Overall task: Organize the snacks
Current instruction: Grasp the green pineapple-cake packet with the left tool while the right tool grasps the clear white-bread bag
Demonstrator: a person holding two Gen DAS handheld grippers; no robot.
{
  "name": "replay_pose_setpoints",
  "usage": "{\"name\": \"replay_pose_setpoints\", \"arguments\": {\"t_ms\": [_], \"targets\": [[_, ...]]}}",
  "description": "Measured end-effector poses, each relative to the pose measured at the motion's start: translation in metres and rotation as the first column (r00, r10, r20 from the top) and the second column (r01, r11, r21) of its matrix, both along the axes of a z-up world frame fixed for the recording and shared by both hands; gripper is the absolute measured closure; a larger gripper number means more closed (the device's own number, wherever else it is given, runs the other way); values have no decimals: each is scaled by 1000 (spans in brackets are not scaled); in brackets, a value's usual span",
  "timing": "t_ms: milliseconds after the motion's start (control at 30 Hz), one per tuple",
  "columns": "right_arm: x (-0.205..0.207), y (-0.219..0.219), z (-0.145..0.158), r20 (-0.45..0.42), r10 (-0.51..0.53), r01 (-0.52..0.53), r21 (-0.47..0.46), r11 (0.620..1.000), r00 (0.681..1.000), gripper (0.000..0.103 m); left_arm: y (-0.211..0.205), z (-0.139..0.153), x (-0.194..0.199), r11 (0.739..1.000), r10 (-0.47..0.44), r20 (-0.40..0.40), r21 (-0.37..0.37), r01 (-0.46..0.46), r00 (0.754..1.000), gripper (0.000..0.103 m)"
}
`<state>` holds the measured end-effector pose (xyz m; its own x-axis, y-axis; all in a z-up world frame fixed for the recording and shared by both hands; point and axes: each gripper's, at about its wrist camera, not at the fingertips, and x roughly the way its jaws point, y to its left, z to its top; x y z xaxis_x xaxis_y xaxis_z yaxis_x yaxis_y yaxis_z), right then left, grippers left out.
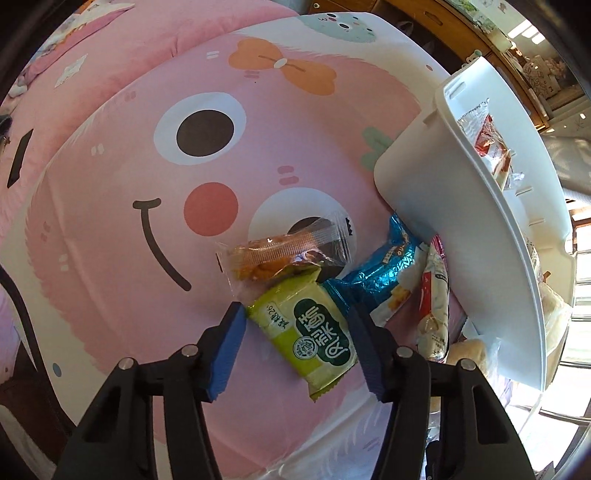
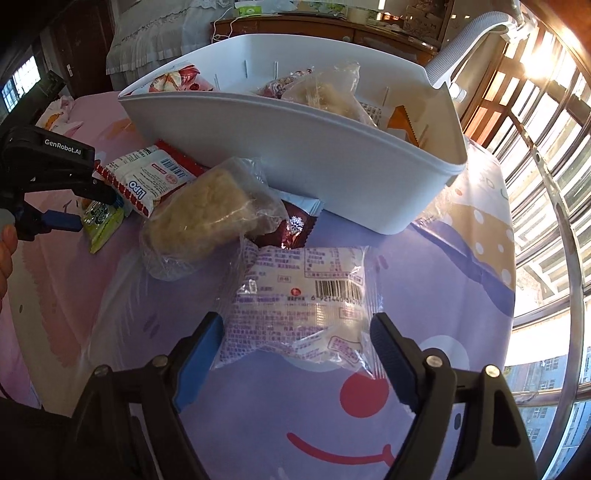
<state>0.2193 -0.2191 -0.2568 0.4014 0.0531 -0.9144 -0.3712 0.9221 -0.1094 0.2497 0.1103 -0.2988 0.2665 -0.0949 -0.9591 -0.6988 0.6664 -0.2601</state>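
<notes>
My left gripper [image 1: 295,332] is open, its blue pads on either side of a green snack packet [image 1: 310,332] lying on the pink cartoon cloth [image 1: 147,184]. A clear-wrapped orange pastry [image 1: 277,254], a blue foil bag [image 1: 384,273] and a red-and-white packet [image 1: 434,306] lie beside it. My right gripper [image 2: 295,347] is open around a white bar-coded packet [image 2: 306,299]. Beyond it lie a clear bag of beige cake [image 2: 210,214], a dark red packet [image 2: 295,229] and a Lipo packet [image 2: 147,177]. The white plastic bin [image 2: 295,155] holds several snacks. The left gripper [image 2: 70,206] shows in the right wrist view.
The bin also stands at the right of the left wrist view [image 1: 424,177]. A wooden dresser [image 2: 332,29] and a white-covered bed [image 2: 155,33] stand behind. Window bars [image 2: 546,184] run along the right. The table's edge curves near the window.
</notes>
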Motion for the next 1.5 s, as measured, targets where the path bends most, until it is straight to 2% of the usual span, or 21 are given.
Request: {"name": "replay_pose_setpoints", "arguments": {"t_ms": [167, 533, 767, 1067, 1167, 1233, 1300, 1333, 1500], "targets": [[4, 5, 0, 8, 8, -8, -5, 1000, 1000, 18, 2, -7, -7, 999, 19, 21, -49, -18, 1000, 58], [5, 12, -9, -17, -14, 13, -13, 1000, 1000, 15, 4, -12, -15, 997, -15, 16, -75, 16, 1000, 59], [7, 10, -7, -34, -21, 21, -1, 1000, 999, 27, -2, -16, -19, 995, -41, 12, -91, 42, 999, 59], [-2, 6, -1, -71, -53, 53, 3, 999, 996, 30, -15, -18, -41, 992, -51, -1, -114, 50, 999, 61], [-4, 2, 0, -84, -66, 67, 12, 998, 994, 31, -19, -18, -49, 991, -59, 6, -119, 60, 998, 67], [-9, 0, 2, -92, -78, 81, 28, 996, 993, 32, -19, -13, -58, 992, -53, 30, -112, 56, 998, 82], [-17, 1, 4, -93, -83, 87, 35, 996, 992, 32, -21, -12, -65, 991, -62, 32, -115, 66, 998, 84], [-20, 1, 5, -92, -82, 86, 38, 996, 992, 32, -23, -13, -67, 991, -65, 19, -114, 67, 998, 91], [-35, 3, 13, -72, -68, 73, 61, 995, 995, 32, -30, -16, -87, 989, -65, 30, -129, 69, 997, 91]]}}
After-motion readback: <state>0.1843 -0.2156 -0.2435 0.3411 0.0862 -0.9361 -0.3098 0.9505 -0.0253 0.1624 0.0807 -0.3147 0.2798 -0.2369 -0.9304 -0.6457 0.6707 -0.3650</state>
